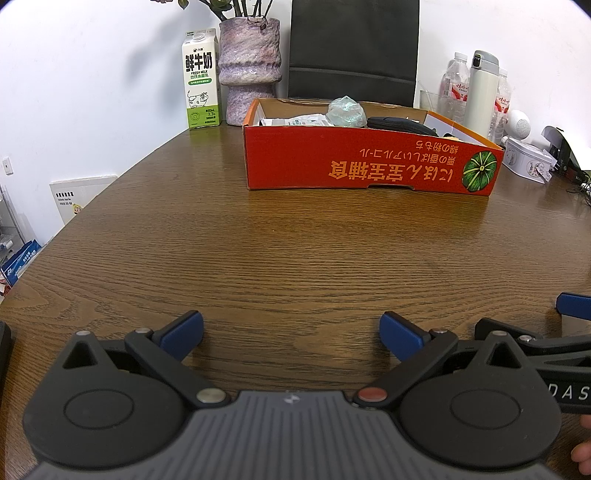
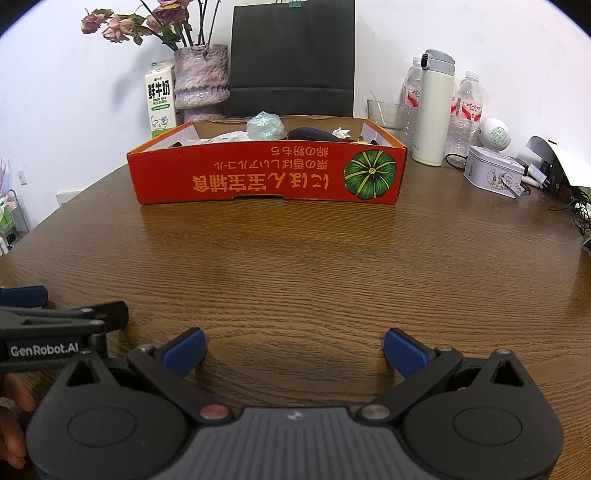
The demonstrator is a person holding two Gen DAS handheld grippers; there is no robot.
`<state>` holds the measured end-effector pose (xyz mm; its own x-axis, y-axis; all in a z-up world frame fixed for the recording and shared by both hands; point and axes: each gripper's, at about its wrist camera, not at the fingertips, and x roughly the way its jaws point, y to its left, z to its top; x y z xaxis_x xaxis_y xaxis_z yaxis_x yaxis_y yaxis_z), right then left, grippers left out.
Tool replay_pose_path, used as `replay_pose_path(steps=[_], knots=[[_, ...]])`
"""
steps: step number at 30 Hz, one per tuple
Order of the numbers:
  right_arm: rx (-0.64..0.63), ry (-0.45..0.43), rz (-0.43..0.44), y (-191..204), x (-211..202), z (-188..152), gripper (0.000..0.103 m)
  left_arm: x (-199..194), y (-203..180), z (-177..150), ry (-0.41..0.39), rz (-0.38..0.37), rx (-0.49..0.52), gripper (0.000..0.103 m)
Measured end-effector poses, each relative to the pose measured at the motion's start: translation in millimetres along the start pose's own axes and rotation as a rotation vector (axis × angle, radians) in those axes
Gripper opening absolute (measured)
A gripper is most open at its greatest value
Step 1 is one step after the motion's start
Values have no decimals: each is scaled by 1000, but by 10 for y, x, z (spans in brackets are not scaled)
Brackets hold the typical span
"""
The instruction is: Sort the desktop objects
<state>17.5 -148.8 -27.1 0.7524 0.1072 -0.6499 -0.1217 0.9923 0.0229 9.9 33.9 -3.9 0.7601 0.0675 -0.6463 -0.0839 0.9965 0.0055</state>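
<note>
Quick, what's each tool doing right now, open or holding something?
Left tool: open, holding nothing.
Right tool: open, holding nothing.

Open red box (image 2: 266, 177) on table; holds wrapped, perhaps crumpled, items (image 2: 265, 126).

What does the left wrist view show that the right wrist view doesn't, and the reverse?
Only the left wrist view: the white board leaning on the wall at left.

Only the right wrist view: the drinking glass with a stick, the pink flowers and crumpled tissue in the box.

Both: red box, milk carton, vase, white flask, and both grippers, jaws open, empty.
</note>
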Motion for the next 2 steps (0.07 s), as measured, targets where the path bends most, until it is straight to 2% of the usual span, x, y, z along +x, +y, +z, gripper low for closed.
replay_pose_path(steps=[2], knots=[[0, 0, 0, -1, 0, 0, 103, 2, -2, 1, 0, 0, 0, 103]])
